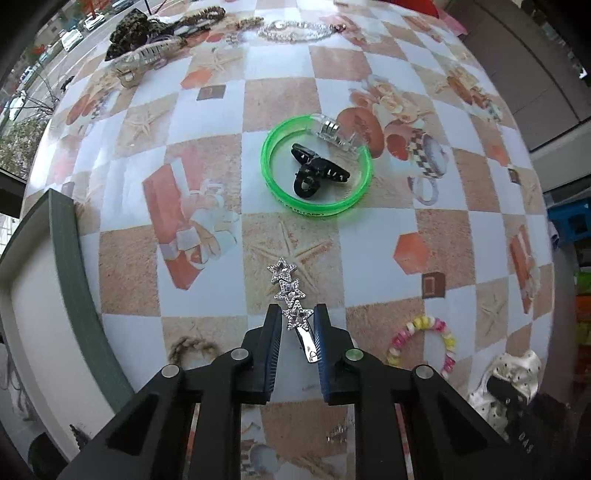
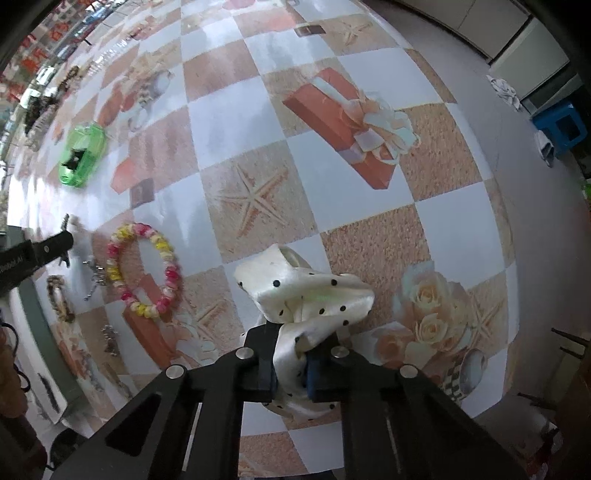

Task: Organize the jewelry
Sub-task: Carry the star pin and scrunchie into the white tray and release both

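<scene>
Left gripper (image 1: pixel 297 319) points down at the table, jaws drawn in on a silver hair clip with three rhinestone stars (image 1: pixel 290 291). The nearest star sits between the fingertips; the right blue pad (image 1: pixel 320 332) touches the clip's flat metal bar, while contact on the left pad is not clear. The clip's long axis runs away from the gripper, tilted slightly left in the left wrist view, stars stacked in a line, plain metal end back between the fingers.

Right gripper (image 2: pixel 295 354) also points down, jaws clamped on a cream satin scrunchie with black polka dots (image 2: pixel 306 295). The fabric bunches up beyond the fingertips, and more hangs below them.

Both work over a checkered tablecloth printed with starfish, gift boxes and roses (image 1: pixel 207 173). Farther out in the left wrist view lies a translucent green plastic bangle (image 1: pixel 317 168) with a black claw clip (image 1: pixel 317 171) inside it and a clear claw clip (image 1: pixel 338 134) resting on its far rim. A pink, yellow and white beaded bracelet (image 2: pixel 144 269) lies flat, left of the scrunchie. A green-edged white tray (image 1: pixel 74 266) sits at the table's left. More hair accessories (image 1: pixel 159 33) crowd the far edge.
</scene>
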Available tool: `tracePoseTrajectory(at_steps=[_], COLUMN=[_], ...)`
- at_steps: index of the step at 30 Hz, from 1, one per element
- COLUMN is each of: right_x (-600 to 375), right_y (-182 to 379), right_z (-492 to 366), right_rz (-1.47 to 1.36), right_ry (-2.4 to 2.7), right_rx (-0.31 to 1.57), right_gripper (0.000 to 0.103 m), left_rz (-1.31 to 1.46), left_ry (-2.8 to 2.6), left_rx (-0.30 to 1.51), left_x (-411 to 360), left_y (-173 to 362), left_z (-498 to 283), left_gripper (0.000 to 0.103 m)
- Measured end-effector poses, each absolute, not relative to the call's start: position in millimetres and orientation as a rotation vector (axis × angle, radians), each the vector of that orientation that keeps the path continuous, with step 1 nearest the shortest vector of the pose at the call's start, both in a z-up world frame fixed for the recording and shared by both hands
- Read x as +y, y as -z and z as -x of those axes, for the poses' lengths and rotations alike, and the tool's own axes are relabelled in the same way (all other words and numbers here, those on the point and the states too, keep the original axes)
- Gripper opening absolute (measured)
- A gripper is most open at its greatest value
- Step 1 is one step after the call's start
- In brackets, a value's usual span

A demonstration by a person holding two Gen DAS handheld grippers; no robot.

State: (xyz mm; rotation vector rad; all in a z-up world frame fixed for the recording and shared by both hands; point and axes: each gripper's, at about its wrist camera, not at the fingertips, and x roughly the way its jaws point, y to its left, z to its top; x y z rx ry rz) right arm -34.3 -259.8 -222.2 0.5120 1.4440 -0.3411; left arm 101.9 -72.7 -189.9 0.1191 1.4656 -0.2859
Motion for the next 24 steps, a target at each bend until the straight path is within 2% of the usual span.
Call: tracePoseTrajectory(at_steps=[10,24], right_x=[-271,-173], right_y=[190,148], right_z=[36,24], right_rz=[-0.581,-0.452], right_ry=[0.201,-0.051], right_rx=[1.387,1.351], right_gripper=[0.01,0.01], left_rz=[-0.089,0.023], left_ry=[0.315,0.155], left_rx=[1.397,1.358], left_x=[-35,82], left_y=[144,111], left_z=[-74,-19], left_gripper=[0.022,0.022])
